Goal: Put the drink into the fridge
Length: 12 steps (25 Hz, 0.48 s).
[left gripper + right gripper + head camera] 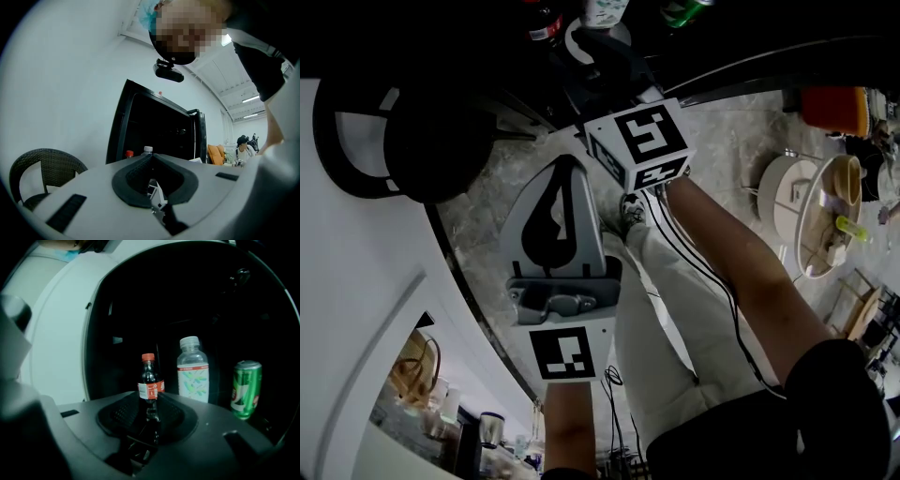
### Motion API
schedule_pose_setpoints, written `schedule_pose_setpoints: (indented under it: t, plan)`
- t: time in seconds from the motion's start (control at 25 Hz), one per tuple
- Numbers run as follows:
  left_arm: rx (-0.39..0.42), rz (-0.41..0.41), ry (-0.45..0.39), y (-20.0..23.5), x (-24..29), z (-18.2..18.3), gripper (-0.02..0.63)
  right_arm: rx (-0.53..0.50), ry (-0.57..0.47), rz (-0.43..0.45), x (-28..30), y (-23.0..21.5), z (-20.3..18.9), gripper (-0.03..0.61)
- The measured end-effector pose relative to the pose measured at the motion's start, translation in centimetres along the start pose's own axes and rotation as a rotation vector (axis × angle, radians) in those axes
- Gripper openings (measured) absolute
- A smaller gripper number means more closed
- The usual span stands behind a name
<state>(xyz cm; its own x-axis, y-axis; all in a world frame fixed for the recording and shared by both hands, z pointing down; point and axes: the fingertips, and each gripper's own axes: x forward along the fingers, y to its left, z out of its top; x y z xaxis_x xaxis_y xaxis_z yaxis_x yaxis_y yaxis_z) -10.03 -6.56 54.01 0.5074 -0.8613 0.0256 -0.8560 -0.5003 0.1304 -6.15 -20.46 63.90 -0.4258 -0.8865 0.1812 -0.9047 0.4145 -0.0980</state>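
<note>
The main risk is a knock on the way out. The cola bottle [149,380] stands upright on the fridge [211,296] shelf, dead in line with the gap of the right gripper [148,404]. Its jaws are only partly open around that line, and the pads do not appear to press on the bottle. If the gripper swings sideways or dips as it backs away, a jaw tip could clip the bottle. Being tall and narrow, it would probably tip toward 3 o'clock into the clear bottle [192,371] just beside it. The green can [245,389] stands further out in the same direction, so one topple could spread along the row. A straight pull back looks safest.

The left gripper [151,161] is outside the fridge with its jaws fully closed on nothing. It poses little danger unless it drifts into the open door.

The drink itself is a small dark cola bottle with an orange-red cap and a red and white label high on its body. It looks full, and it seems to stand slightly nearer the front of the shelf than its neighbours.
</note>
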Motion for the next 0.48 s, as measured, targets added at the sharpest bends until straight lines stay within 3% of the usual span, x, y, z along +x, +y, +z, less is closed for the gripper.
schedule_pose_setpoints:
  t: [0.12,0.48]
  plan:
    - [-0.025,0.021,0.002,-0.6,-0.6,-0.6,0.009,0.027,0.003,-0.022,-2.4,-0.3,-0.4,0.037]
    - [-0.092,0.047,0.068,-3.9,-2.3,-3.8,0.009,0.131,0.079,-0.026,-9.0,-1.6,-3.2,0.014]
